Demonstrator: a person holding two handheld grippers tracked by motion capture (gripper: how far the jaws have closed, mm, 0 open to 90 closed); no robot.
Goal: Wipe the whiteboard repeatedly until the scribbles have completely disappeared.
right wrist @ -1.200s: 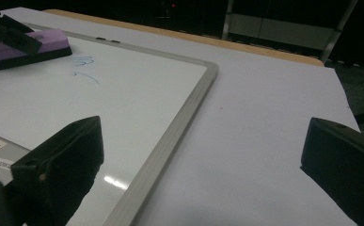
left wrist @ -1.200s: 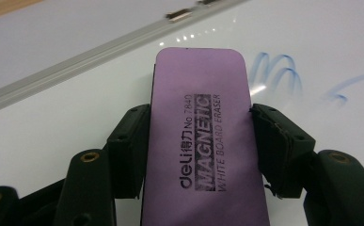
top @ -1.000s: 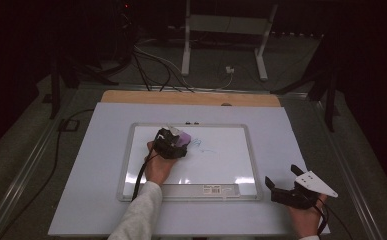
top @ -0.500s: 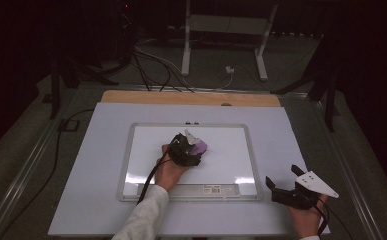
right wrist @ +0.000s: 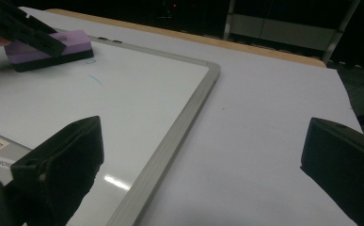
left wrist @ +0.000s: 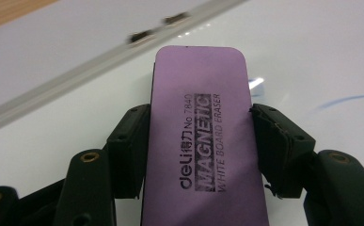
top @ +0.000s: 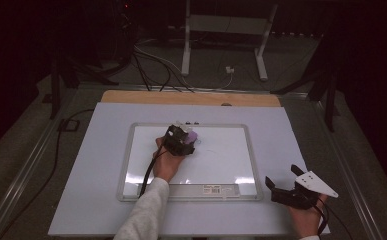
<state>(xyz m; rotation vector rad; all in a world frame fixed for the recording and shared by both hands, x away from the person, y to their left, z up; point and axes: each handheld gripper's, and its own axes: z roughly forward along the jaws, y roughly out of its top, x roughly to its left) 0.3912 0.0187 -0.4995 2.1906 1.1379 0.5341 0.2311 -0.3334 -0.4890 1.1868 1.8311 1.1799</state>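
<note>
Left tool (top: 183,141), clamped on eraser (left wrist: 201,136), swept toward 3 o'clock across board (top: 231,165); faint marks remaining. Right tool (top: 287,186) wide, idle.

I see a purple eraser (left wrist: 203,141) with black printed lettering on its top and a black underside, clamped between the black jaws of my left tool (left wrist: 203,141). The whiteboard (top: 221,165) under it is glossy white with a pale grey frame and thin blue pen strokes (left wrist: 344,100). The surface (top: 101,150) is pale lilac-white with a light wood strip (top: 191,98) along its far edge. My right tool (top: 287,182) is black, with a white three-cornered plate.
</note>
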